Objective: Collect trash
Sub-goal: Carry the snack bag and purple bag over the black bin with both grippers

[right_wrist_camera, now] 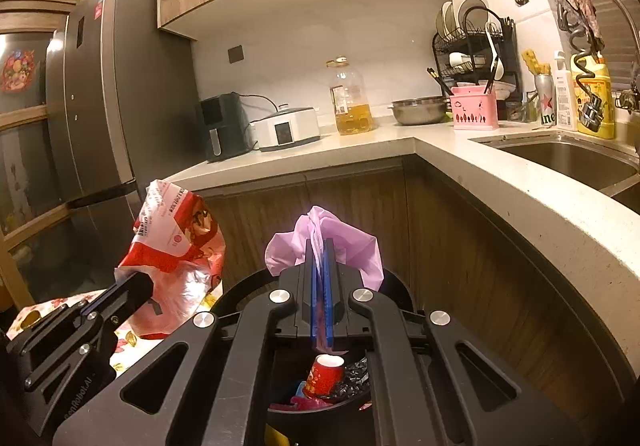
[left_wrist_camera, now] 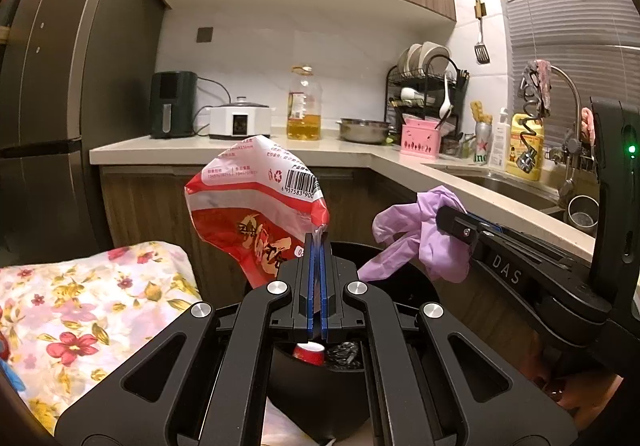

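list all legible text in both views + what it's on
"DAS": right gripper finger
"6957583 900" (cut off), under barcode: red snack bag
"onRobot.AI" (start hidden): left gripper body
"ine" (partial): beer can
Bag's Chinese print, oil bottle and yellow bottle labels: unreadable.

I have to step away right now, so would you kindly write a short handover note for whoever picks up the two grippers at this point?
Left gripper: shut on the edge of the red snack bag, held in the air.
Right gripper: shut on the crumpled purple glove, also in the air.
Both hang above the black trash bin, which stands on the floor by the counter.
Done: a red paper cup and other scraps already lie in the bin.
Left: open each gripper over the bin so bag and glove drop in, then check for more trash.
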{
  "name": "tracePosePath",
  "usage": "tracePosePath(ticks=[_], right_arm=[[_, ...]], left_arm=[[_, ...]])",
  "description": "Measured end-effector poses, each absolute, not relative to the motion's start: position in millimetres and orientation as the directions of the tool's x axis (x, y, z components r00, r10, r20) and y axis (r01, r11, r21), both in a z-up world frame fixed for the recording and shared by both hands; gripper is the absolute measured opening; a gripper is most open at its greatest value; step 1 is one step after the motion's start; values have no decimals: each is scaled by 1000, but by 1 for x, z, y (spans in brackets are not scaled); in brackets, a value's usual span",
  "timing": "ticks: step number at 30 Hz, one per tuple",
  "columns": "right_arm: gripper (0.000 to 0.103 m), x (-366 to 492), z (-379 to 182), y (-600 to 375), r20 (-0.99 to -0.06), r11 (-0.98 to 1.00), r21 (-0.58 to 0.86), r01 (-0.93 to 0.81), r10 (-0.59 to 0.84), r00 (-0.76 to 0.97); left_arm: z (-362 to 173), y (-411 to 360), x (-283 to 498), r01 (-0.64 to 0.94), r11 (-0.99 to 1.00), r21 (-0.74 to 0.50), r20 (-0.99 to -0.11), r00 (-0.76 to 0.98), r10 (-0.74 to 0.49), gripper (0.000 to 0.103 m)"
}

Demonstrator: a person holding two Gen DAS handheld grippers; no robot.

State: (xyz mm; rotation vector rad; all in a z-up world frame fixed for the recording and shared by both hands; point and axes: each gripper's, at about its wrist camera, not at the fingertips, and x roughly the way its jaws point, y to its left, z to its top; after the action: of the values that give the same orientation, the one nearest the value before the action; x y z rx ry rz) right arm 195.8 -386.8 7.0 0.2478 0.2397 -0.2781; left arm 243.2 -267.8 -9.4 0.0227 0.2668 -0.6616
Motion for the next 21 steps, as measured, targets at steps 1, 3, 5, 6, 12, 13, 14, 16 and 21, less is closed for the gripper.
tracePosePath(ticks=[1, 3, 5, 6, 12, 13, 14, 16, 21], right_arm=[[4, 196, 6, -387, -267, 931, 208, 299, -240, 933], [4, 198, 6, -389, -269, 930, 213, 298, -238, 933], [4, 199, 5, -390, -272, 930, 214, 299, -238, 933], [4, 200, 6, -390, -273, 930, 215, 299, -237, 932], [4, 204, 4, -392, -279, 932, 217, 290, -226, 933], [4, 204, 4, -393, -279, 933, 219, 287, -222, 934], [4, 205, 4, -394, -280, 933, 221, 283, -217, 935], [4, 205, 3, -396, -278, 935, 223, 277, -211, 937], [4, 208, 0, -400, -281, 937, 230, 264, -196, 939]], left_arm=[[-10, -269, 244, 612, 788, -65, -254, 754, -606, 1], [-12, -271, 246, 616, 785, -65, -259, 749, -609, 1], [-14, -275, 249, 617, 784, -64, -266, 747, -609, 1], [-15, -276, 250, 618, 784, -64, -268, 746, -610, 1], [-19, -281, 256, 622, 780, -68, -283, 738, -613, 1], [-20, -282, 257, 622, 780, -70, -285, 737, -613, 1], [-21, -282, 259, 625, 777, -75, -291, 731, -617, 1], [-23, -284, 261, 628, 774, -77, -296, 727, -619, 1], [-28, -289, 264, 642, 763, -77, -310, 712, -631, 1]])
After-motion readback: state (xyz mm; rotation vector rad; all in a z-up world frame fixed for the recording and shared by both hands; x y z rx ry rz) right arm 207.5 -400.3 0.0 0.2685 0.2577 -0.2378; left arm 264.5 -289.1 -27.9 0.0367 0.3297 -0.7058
